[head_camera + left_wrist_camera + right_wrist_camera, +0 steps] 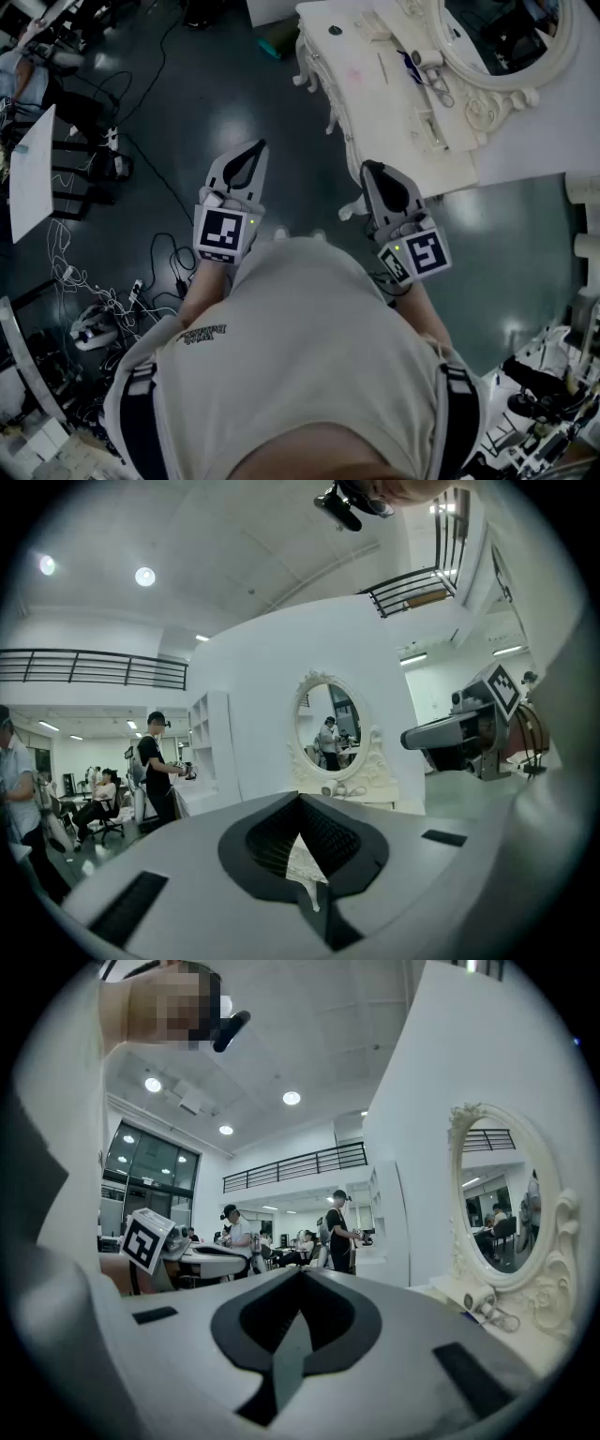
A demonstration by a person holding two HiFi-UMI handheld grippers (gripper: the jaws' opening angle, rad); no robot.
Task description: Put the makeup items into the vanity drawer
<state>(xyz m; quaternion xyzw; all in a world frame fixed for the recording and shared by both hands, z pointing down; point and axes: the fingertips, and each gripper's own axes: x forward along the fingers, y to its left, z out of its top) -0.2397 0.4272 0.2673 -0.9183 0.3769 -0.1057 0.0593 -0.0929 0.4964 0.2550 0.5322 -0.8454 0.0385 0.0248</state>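
Note:
The white vanity (394, 94) with its oval mirror (506, 42) stands ahead and to the right. A few small makeup items (424, 62) lie on its top by the mirror's base, and I see them again as makeup items (483, 1307) in the right gripper view. My left gripper (255, 148) and my right gripper (370, 169) hang in the air short of the vanity. Both are shut with nothing in them. The left gripper (300, 801) faces the mirror (328, 728). The right gripper (302, 1275) has the mirror (497, 1204) to its right.
Cables and a power strip (141, 286) litter the dark floor at left, beside a white board (33, 173). Equipment (548, 394) crowds the lower right. Several people stand or sit at desks (155, 766) in the background.

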